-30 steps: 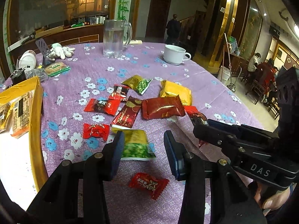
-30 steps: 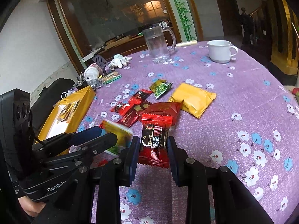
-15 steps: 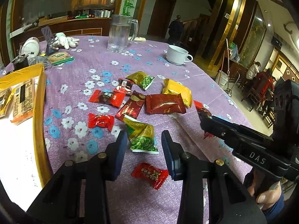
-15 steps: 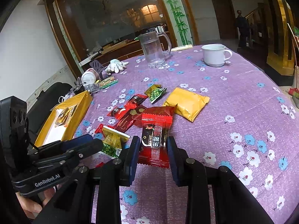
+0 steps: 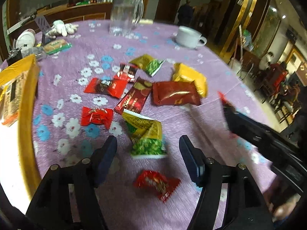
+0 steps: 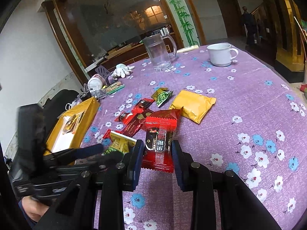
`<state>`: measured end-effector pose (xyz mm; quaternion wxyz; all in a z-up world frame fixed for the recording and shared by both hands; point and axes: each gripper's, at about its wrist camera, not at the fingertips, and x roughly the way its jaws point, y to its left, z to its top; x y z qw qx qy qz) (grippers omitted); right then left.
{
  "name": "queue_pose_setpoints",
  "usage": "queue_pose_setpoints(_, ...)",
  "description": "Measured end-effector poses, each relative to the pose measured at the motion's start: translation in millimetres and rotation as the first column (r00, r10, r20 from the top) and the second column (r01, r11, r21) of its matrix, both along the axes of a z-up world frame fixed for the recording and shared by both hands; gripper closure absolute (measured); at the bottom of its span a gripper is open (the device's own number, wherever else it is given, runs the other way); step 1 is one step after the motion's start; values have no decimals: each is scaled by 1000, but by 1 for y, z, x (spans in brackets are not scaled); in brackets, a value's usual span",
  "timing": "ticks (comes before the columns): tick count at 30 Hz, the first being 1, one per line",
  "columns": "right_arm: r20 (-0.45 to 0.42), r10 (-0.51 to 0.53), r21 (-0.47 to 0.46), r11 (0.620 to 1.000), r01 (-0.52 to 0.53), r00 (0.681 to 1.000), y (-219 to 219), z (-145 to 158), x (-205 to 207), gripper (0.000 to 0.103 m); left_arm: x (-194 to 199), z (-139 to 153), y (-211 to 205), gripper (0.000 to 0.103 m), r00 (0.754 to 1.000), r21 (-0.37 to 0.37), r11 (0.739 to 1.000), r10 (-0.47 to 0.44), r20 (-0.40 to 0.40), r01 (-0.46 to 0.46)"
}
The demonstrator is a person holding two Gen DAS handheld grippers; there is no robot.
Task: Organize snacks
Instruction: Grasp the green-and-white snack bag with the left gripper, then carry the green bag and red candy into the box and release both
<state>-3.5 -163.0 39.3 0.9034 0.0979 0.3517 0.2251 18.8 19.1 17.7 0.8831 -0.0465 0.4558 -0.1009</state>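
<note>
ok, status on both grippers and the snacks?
Left gripper open over green pea packet. Right gripper shut on red snack packet. Yellow box left, path unobstructed.

a restaurant dining hall: seated diners (image 5: 276,74) at far tables, gilded pillars (image 5: 238,19).

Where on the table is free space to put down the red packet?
Bare cloth lies right of the yellow packet, toward the white cup, and right of the right claw. It is crowded left of the yellow packet, toward the yellow box.
</note>
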Motion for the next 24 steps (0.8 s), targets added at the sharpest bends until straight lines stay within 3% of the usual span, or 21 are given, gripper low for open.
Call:
queue_pose_setpoints(1,-1,2,1,1000,-2,1000,0,0,0,72,5,-5,-3,48,1000,4,1000,-1,-16,1)
queue_pose_setpoints(3,0,6,3,1000,-6,1000,0,0,0,72,4,-6,-4,70,1000,23,1000,10,15,-10)
queue_pose_setpoints(7,0,10,4,1000,-10,1000,1,0,-1,72,-2,-4,3,71,999,8,1000,23,29,-23)
queue_pose_setpoints(16,2,7,-1,1000,-7,1000,1,-1,0,72,-24,18,23,71,996,-110,994,30,80,-21)
queue_pose_setpoints(24,1,7,-9,1000,-7,1000,1,-2,0,72,-40,37,47,71,989,-144,987,84,126,-65)
